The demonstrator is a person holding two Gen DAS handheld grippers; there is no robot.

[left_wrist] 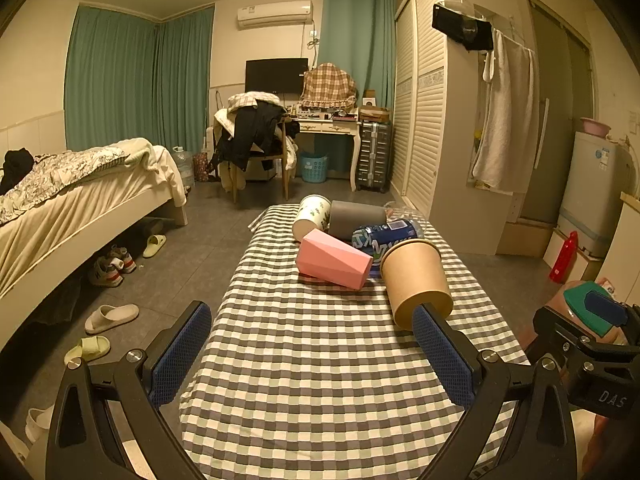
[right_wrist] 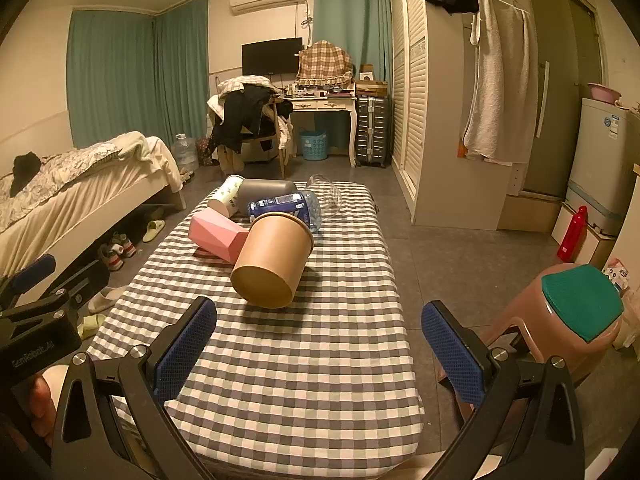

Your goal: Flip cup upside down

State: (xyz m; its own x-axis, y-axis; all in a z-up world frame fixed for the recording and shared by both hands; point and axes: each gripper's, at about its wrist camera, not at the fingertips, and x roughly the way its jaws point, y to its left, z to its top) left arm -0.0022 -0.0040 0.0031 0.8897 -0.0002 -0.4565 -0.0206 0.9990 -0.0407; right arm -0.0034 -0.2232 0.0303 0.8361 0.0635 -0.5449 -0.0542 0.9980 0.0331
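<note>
We see a brown paper cup [right_wrist: 273,259] lying on its side on the checked table [right_wrist: 320,360], its base toward us, against a pink cup [right_wrist: 218,237] and a blue bottle [right_wrist: 285,208]. It looks light and easily crushed, so we judge a gentle hold across its middle best. Our left gripper [left_wrist: 316,356] and right gripper [right_wrist: 320,354] both have jaws wide open, holding nothing.

On the checked-cloth table [left_wrist: 320,360], a brown paper cup [left_wrist: 416,280] lies on its side, base nearest. The left gripper [left_wrist: 312,354] hangs wide open near it, right pad [left_wrist: 440,354] overlapping the base. A faceted pink cup [left_wrist: 332,259] lies left.
</note>
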